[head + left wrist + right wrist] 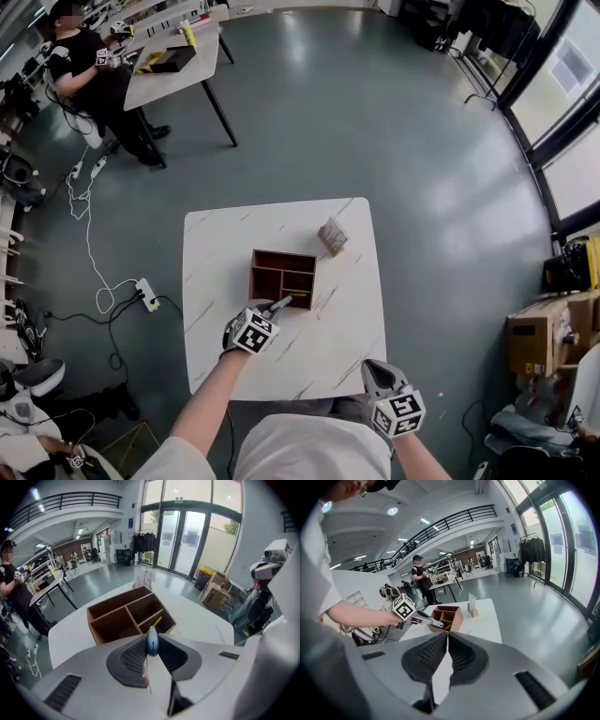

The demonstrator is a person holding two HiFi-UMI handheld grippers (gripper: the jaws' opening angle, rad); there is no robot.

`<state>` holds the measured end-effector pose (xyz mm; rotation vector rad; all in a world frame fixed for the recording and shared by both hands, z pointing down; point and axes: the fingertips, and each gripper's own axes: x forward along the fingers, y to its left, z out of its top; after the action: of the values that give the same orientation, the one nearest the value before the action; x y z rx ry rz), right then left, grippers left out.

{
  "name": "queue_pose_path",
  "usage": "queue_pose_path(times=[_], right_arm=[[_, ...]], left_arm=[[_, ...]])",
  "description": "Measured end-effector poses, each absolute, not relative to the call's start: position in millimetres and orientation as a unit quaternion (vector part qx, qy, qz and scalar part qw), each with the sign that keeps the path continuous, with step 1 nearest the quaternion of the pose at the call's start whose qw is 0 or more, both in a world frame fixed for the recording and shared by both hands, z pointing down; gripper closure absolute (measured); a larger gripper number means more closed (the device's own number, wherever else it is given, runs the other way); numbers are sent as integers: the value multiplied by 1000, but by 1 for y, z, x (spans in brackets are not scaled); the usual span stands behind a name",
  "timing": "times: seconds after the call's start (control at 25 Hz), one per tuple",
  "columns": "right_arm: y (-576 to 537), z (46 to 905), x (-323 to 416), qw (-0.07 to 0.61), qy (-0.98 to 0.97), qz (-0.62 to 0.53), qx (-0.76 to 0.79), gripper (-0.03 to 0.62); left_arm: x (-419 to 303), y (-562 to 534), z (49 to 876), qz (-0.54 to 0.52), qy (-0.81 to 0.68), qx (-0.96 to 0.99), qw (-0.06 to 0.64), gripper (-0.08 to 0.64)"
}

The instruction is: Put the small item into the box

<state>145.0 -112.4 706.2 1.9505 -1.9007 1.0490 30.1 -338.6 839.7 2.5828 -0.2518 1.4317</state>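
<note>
Looks steeply down from the head, high above the white table [281, 225], with wide floor all round. From the left gripper [284, 302], skims low along its own jaws, close on the wooden box [129, 616], facing glass doors. From the right gripper [368, 364], sits further back off the table's near edge, facing across it. Shares box and table in all three.

No text, label or number can be read
</note>
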Motion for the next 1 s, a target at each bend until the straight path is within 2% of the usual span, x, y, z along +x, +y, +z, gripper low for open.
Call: queue_pose_path(times=[0.48,1.0], right_arm=[[-105,714,150,98,-628,371,677,565],[-94,718,148,92,-624,374,680,565]], left_arm=[[52,-332,873,597,49,795,-96,482],[47,-324,871,581,30,811,-61,459]])
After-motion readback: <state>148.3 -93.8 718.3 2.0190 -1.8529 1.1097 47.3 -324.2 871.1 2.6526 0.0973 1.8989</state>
